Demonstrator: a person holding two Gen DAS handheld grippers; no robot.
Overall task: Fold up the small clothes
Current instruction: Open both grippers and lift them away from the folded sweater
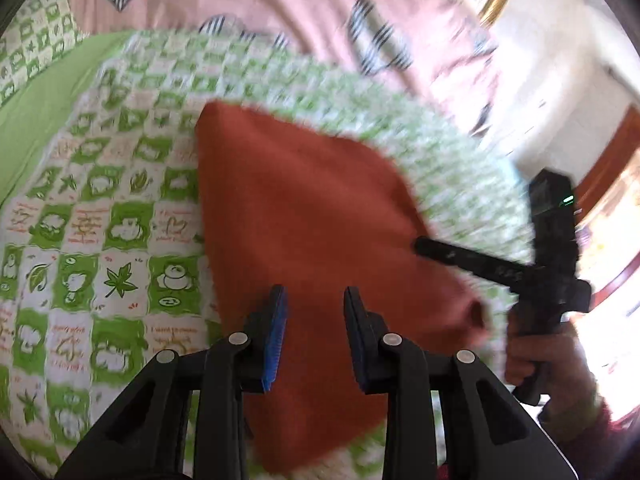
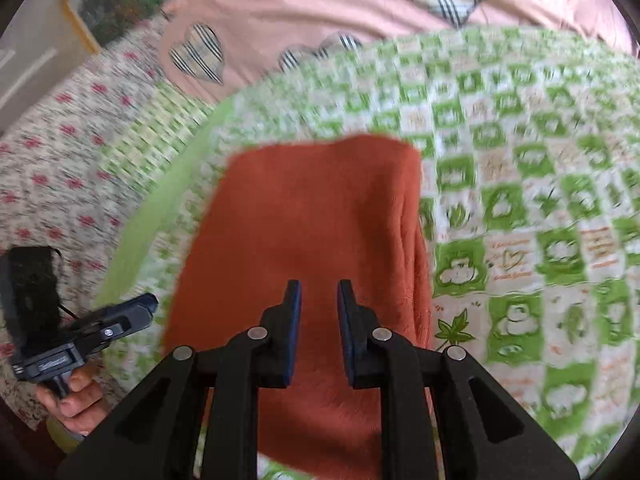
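Rust-orange cloth (image 1: 312, 208), already doubled over into a thick pad, lies on the green-and-white checked quilt (image 1: 100, 208) of the bed. Both grippers hang above it, tilted steeply downward. The left gripper (image 1: 315, 300) has its fingers parted with nothing between them (blue pads show). The right gripper (image 2: 319, 296) likewise has its fingers a little apart and empty, above the cloth's near half. Each is carried by a hand (image 1: 536, 364) around a handle below it. A pink cover (image 2: 304, 4) with plaid hearts lies beyond.

Left gripper (image 1: 314, 298) fingers slightly apart, holding nothing, right gripper (image 2: 319, 292) likewise, both angled downward
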